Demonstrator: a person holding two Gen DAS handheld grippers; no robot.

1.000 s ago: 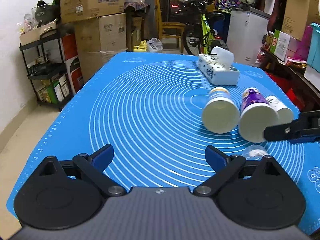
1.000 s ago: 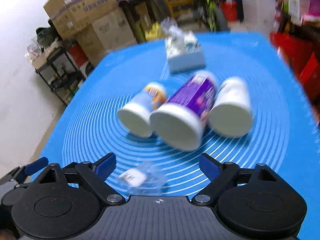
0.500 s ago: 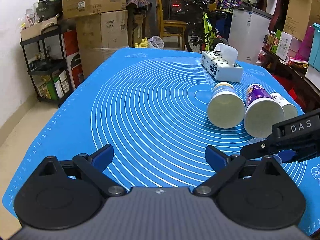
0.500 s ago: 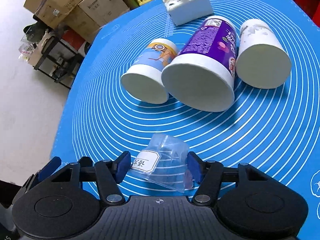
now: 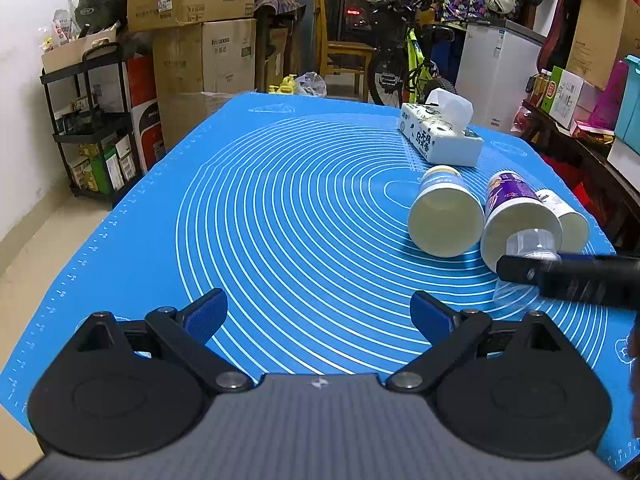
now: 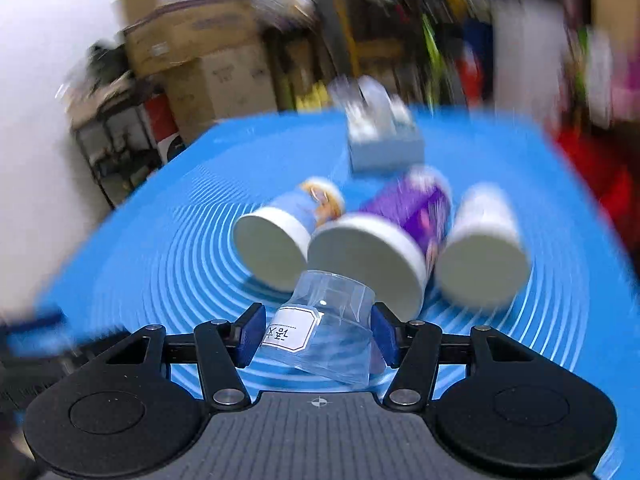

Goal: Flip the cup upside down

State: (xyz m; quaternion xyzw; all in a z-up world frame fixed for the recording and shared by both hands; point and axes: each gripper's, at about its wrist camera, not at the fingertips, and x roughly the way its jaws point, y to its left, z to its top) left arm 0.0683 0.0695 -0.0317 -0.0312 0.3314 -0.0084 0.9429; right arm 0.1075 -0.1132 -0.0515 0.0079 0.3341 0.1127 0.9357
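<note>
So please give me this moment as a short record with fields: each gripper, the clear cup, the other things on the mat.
left gripper: open, holding nothing
right gripper: shut on clear cup
clear cup: labelled, tilted, off the mat
paper cups: blue, purple, white, all on their sides
tissue box: behind the cups

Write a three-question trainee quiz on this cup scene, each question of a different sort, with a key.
1. True or false: the right gripper has its jaws shut on the clear plastic cup.
2. How many paper cups lie on their sides on the blue mat?
3. The left gripper is: A) holding a paper cup, B) open and holding nothing, C) shut on the tissue box.

Key: 1 true; 2 three; 3 B.
</note>
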